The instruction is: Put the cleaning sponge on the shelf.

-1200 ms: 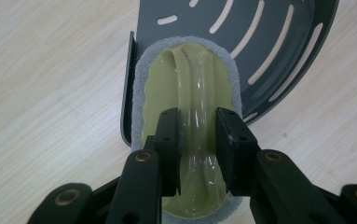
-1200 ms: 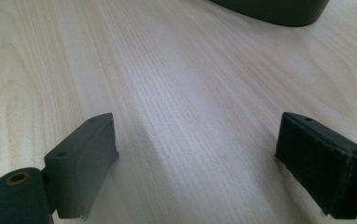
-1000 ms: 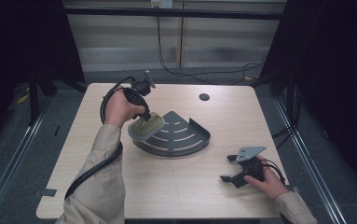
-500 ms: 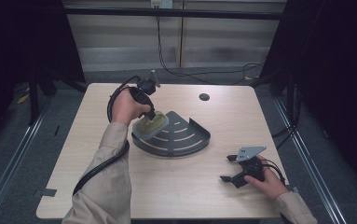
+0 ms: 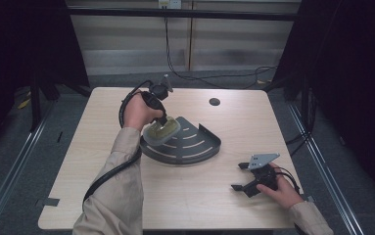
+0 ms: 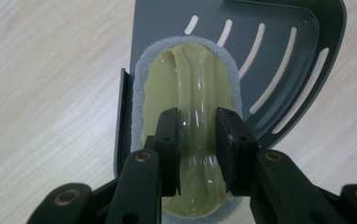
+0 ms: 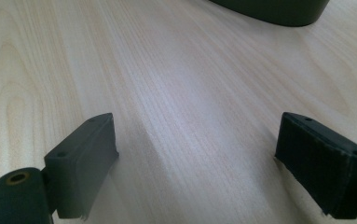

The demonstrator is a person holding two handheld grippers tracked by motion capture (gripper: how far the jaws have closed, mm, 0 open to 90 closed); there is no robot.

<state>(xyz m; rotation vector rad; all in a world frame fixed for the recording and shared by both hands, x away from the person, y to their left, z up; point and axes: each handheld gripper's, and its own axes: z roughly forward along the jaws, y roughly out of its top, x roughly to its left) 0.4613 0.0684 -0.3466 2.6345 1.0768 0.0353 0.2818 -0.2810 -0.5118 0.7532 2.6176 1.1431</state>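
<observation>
- left gripper [image 6: 197, 140] clamped on the scrubber's clear handle [image 6: 199, 100], pads either side
- scrubber [image 5: 161, 131] sits over the grey corner shelf [image 5: 195, 147], at its 9 o'clock edge
- right gripper [image 7: 197, 163] jaws wide apart, resting on the table [image 5: 209, 196] around 4 o'clock from the shelf

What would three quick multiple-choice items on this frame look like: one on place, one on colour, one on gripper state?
1. The scrubber is over which part of the grey corner rack?
A. its left end
B. its curved right wall
C. off the rack, on the table

2. The scrubber's handle is
A. red
B. clear yellowish
C. black

3. The right gripper is
A. shut on the scrubber
B. shut on the rack
C. open, holding nothing

Key: 1 A, it overhangs the rack's left edge; 2 B, the left gripper clamps a translucent yellowish handle; 3 C, its jaws stand wide over bare table.
</observation>
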